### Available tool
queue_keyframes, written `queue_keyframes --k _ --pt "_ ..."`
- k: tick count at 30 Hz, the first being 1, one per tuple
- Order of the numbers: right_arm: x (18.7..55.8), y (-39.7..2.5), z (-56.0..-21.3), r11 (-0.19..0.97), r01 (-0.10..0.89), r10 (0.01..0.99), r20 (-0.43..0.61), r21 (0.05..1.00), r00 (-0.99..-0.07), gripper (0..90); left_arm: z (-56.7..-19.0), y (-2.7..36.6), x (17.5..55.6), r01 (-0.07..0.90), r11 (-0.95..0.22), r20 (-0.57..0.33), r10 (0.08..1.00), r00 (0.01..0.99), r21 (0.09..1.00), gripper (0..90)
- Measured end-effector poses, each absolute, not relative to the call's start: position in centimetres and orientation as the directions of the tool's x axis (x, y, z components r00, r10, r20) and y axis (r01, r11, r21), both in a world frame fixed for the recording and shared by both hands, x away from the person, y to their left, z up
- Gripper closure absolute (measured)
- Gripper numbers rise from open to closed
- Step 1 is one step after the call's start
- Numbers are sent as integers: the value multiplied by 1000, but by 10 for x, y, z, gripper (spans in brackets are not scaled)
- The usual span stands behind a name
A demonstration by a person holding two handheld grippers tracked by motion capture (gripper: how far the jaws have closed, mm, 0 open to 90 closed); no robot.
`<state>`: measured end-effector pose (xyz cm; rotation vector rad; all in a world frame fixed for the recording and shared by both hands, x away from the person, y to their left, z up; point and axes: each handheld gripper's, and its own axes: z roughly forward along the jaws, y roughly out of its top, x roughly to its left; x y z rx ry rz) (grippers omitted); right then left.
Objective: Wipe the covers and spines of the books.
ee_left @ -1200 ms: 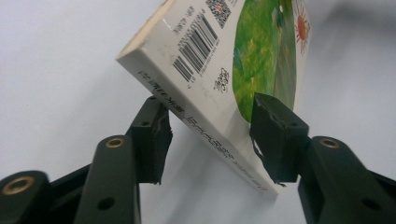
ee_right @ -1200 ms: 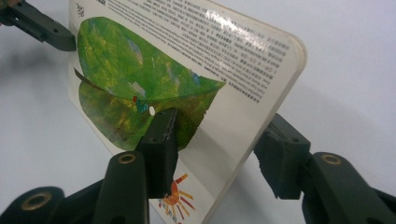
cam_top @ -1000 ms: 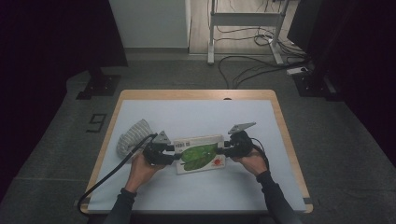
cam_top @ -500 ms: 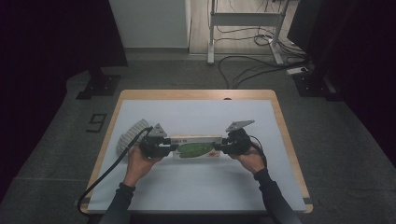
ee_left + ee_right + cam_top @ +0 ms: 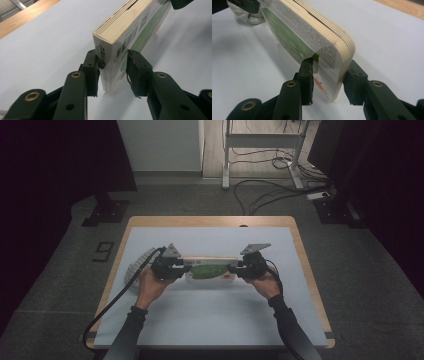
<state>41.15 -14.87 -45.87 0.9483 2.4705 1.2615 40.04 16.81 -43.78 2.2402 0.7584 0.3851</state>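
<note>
A thick book (image 5: 210, 270) with a green and white cover stands on its long edge on the white mat (image 5: 210, 320), page edges up. My left gripper (image 5: 182, 268) is shut on its left end and my right gripper (image 5: 237, 268) on its right end. In the left gripper view the jaws of the left gripper (image 5: 112, 67) press the book (image 5: 122, 32) from both sides near its bottom corner. In the right gripper view the right gripper (image 5: 329, 75) clamps the rounded corner of the book (image 5: 312, 32) the same way.
A grey knitted cloth (image 5: 135, 266) lies just left of my left hand; in the right gripper view the cloth (image 5: 249, 15) lies beyond the book. The mat covers a wooden table (image 5: 310, 270). Cables trail from both grippers toward the front edge.
The book lay flat with its green cover up a second ago. Both grippers have turned it up onto its long edge; the hands stayed nearly in place.
</note>
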Motion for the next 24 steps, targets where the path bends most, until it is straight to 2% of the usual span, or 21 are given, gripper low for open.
queue_keyframes --k 6,12,24 --pt "420 -144 -460 432 448 646 78 783 -759 610 -443 169 410 414 -550 41 634 772 725 621" --pt "428 -139 -461 431 446 662 60 785 -747 604 -445 167 419 406 -564 82 650 756 719 611" --pt "424 -141 -467 425 452 656 77 784 -751 585 -453 170 412 415 -536 45 650 759 735 602"
